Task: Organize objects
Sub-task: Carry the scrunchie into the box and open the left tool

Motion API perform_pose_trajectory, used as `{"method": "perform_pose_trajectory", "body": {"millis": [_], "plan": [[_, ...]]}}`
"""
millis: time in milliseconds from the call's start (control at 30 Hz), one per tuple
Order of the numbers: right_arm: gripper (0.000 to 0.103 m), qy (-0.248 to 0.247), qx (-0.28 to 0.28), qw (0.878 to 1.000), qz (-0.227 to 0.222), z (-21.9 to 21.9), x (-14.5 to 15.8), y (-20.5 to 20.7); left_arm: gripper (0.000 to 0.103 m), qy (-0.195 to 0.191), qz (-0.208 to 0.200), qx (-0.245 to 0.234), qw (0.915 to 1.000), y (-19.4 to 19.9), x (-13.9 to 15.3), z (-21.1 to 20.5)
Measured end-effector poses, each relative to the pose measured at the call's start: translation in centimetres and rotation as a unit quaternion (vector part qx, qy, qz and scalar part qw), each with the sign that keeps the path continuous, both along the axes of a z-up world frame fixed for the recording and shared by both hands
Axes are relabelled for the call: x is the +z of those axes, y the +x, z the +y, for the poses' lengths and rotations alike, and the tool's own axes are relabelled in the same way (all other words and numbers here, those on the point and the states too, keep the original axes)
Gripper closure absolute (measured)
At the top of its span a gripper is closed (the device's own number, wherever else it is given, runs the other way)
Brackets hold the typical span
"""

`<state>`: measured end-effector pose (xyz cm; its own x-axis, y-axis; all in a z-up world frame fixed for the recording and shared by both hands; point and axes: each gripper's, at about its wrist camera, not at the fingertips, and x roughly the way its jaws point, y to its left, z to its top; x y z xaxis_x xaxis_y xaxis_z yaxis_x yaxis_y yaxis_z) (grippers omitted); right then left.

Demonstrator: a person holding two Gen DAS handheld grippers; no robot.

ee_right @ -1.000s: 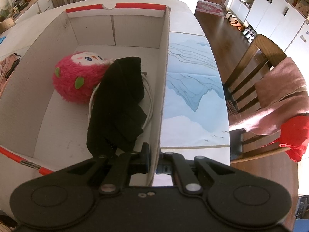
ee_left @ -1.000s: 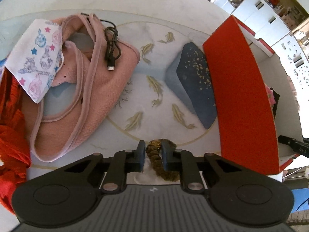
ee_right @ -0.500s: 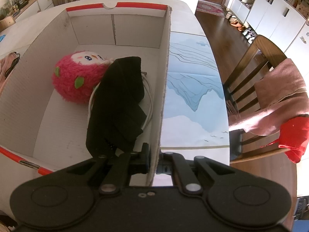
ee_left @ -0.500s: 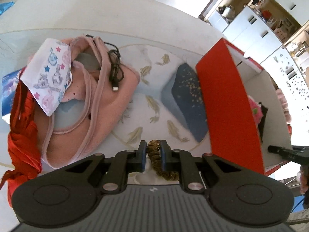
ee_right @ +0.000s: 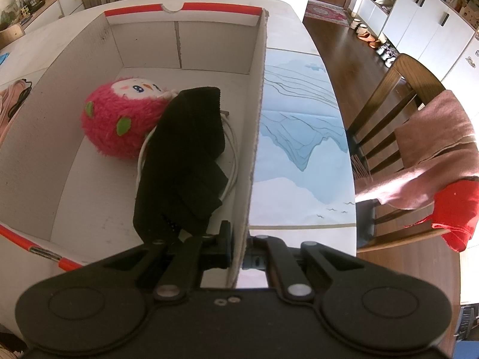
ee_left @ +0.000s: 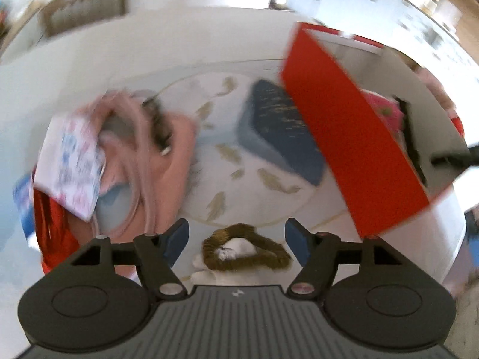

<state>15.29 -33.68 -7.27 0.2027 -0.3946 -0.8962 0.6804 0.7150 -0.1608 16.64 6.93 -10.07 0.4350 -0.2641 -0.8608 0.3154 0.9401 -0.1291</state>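
Note:
The left wrist view is blurred. My left gripper (ee_left: 236,233) is opening, its blue pads wide apart. A brown braided ring (ee_left: 269,258) lies loose between and below them, touching neither pad. To the right stands the red-sided cardboard box (ee_left: 353,137). My right gripper (ee_right: 238,248) is shut on the near end of the box's right wall (ee_right: 257,119). Inside the box lie a pink plush toy (ee_right: 119,122), a black cloth (ee_right: 185,155) and a white cable (ee_right: 233,161).
On the table's left lie a pink garment (ee_left: 167,155), a black cable (ee_left: 158,122), a patterned white cloth (ee_left: 71,161) and a red cloth (ee_left: 51,230). A wooden chair (ee_right: 386,98) with a pink towel (ee_right: 437,137) stands right of the table.
My left gripper's jaws have spread wide and let go of the brown braided ring. The left view has risen and rolled and turned blurry. The right gripper has kept still on the box wall.

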Motion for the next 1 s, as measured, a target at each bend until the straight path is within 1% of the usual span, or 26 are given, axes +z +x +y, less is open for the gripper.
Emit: {"method": "perform_pose_trajectory", "body": {"millis": [67, 100, 200, 267, 333, 367, 433, 500, 633, 700, 733, 833, 900, 967, 1000], "plan": [[0.099, 0.0, -0.001, 1.0, 0.0, 0.0, 0.0, 0.0, 0.033, 0.03, -0.018, -0.051, 0.9981, -0.6, 0.6, -1.4], [0.099, 0.0, -0.001, 1.0, 0.0, 0.0, 0.0, 0.0, 0.033, 0.047, -0.028, -0.077, 0.9955, -1.0, 0.8, -2.1], [0.099, -0.001, -0.003, 1.0, 0.0, 0.0, 0.0, 0.0, 0.033, 0.1, -0.047, -0.154, 0.9819, -2.2, 0.4, -4.3], [0.099, -0.001, -0.003, 1.0, 0.0, 0.0, 0.0, 0.0, 0.033, 0.115, -0.044, -0.195, 0.9731, -2.8, -0.1, -5.4], [0.099, 0.0, -0.004, 1.0, 0.001, 0.0, 0.0, 0.0, 0.033, 0.13, -0.037, -0.22, 0.966, -3.2, -1.0, -6.1], [0.099, -0.001, -0.004, 1.0, 0.001, 0.0, 0.0, 0.0, 0.035, 0.138, -0.035, -0.231, 0.9626, -3.3, -1.4, -6.5], [0.098, 0.0, -0.004, 1.0, 0.001, 0.1, 0.0, 0.0, 0.046, 0.157, -0.028, -0.238, 0.958, -3.2, -2.4, -6.9], [0.098, 0.0, -0.005, 1.0, 0.001, 0.1, 0.0, 0.0, 0.064, 0.175, -0.026, -0.238, 0.9551, -3.0, -3.1, -7.1], [0.098, -0.001, -0.006, 1.0, 0.002, 0.1, 0.0, 0.0, 0.077, 0.188, -0.045, -0.237, 0.952, -2.7, -3.1, -7.2], [0.098, -0.001, -0.006, 1.0, 0.001, 0.1, 0.0, 0.0, 0.09, 0.188, -0.041, -0.232, 0.9537, -2.3, -3.1, -7.1], [0.098, -0.001, -0.007, 1.0, 0.002, 0.1, 0.0, 0.0, 0.092, 0.182, -0.037, -0.224, 0.9568, -2.1, -3.0, -6.9], [0.098, -0.001, -0.009, 1.0, 0.001, 0.1, 0.0, 0.0, 0.094, 0.147, -0.021, -0.188, 0.9709, -1.1, -2.4, -5.9], [0.098, -0.001, -0.009, 1.0, 0.001, 0.1, 0.0, 0.0, 0.095, 0.118, -0.012, -0.153, 0.9811, -0.4, -1.7, -4.7], [0.099, -0.001, -0.01, 1.0, 0.001, 0.1, -0.1, -0.1, 0.095, 0.092, -0.005, -0.123, 0.9881, 0.1, -1.0, -3.5], [0.099, 0.0, -0.01, 1.0, 0.001, 0.0, -0.1, -0.1, 0.095, 0.074, -0.002, -0.103, 0.992, 0.4, -0.4, -2.7]]}}
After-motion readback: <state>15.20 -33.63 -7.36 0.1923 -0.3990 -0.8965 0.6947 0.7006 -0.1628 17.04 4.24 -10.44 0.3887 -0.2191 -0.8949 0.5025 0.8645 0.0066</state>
